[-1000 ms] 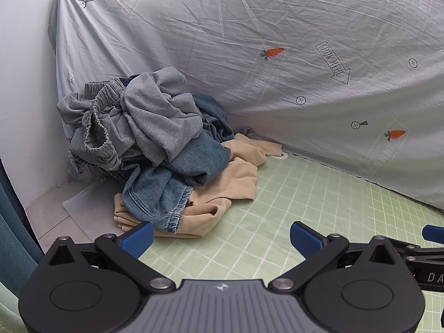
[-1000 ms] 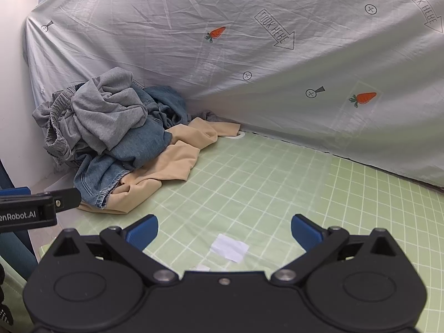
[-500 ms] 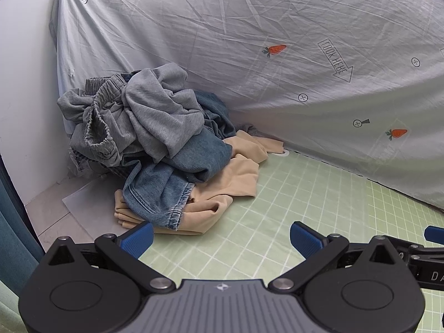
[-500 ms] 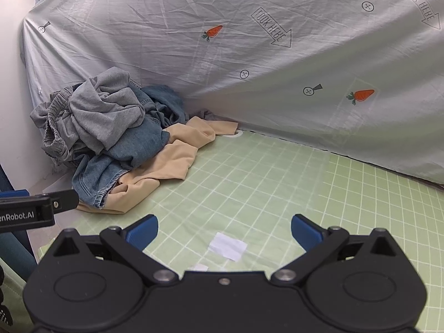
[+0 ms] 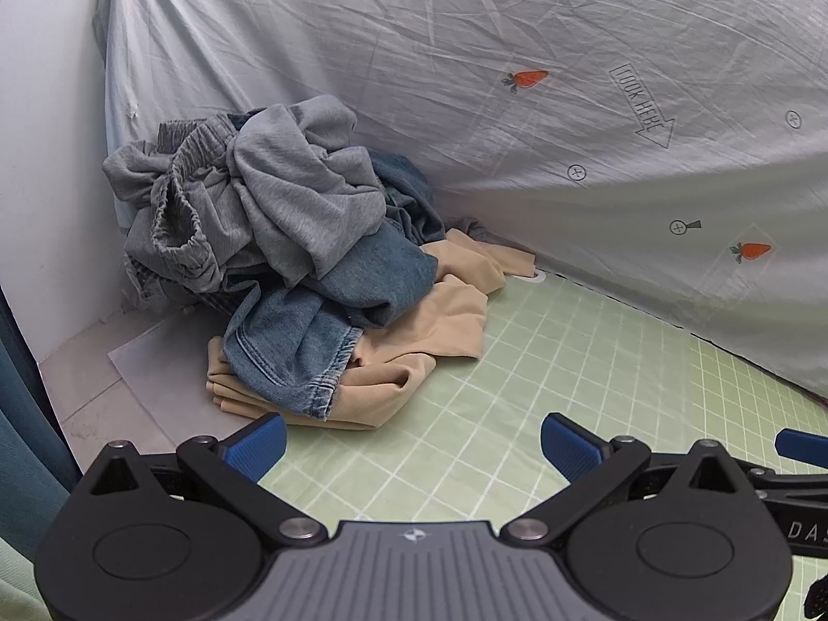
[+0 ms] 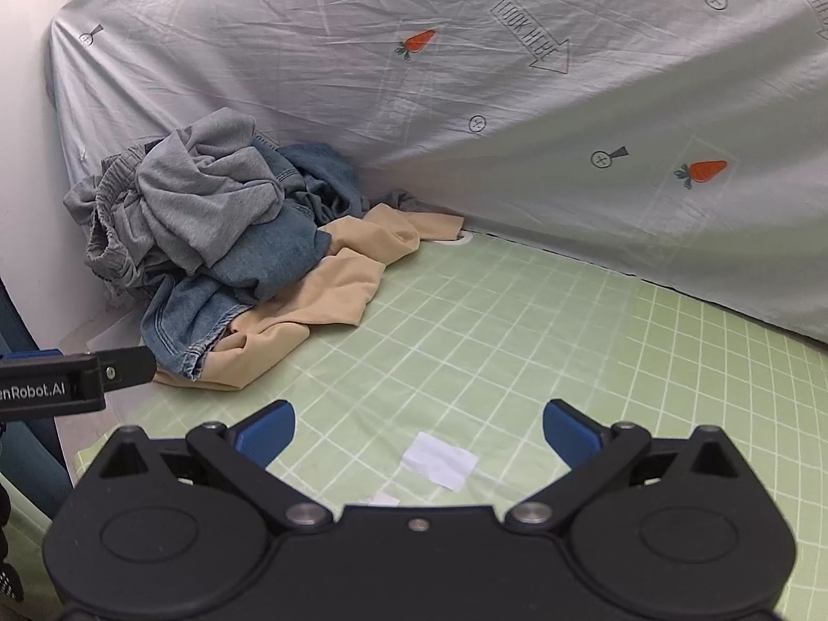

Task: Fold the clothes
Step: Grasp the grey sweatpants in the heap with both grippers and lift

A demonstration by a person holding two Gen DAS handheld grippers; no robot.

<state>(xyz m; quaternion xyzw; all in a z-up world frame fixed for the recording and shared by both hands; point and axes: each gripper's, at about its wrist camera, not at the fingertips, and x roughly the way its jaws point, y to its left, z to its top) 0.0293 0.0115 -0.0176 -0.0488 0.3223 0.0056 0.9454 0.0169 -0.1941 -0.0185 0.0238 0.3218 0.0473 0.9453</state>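
Observation:
A pile of clothes lies in the far left corner: grey sweat garments (image 5: 290, 191) on top, blue jeans (image 5: 331, 321) under them, a beige garment (image 5: 429, 331) at the bottom, spreading onto the green grid mat (image 5: 543, 388). The same pile shows in the right wrist view, with the grey garments (image 6: 196, 196), jeans (image 6: 248, 269) and beige garment (image 6: 331, 290). My left gripper (image 5: 412, 445) is open and empty, just short of the pile's front edge. My right gripper (image 6: 418, 432) is open and empty over the mat (image 6: 517, 341), to the right of the pile.
A grey sheet with carrot prints (image 5: 517, 103) hangs as a backdrop behind the mat. A white wall (image 5: 46, 181) bounds the left. A white paper scrap (image 6: 440, 460) lies on the mat. The left gripper's side (image 6: 67, 383) shows at the right wrist view's left edge.
Both grippers have moved slightly forward toward the pile; the clothes look a little closer. Both stay open.

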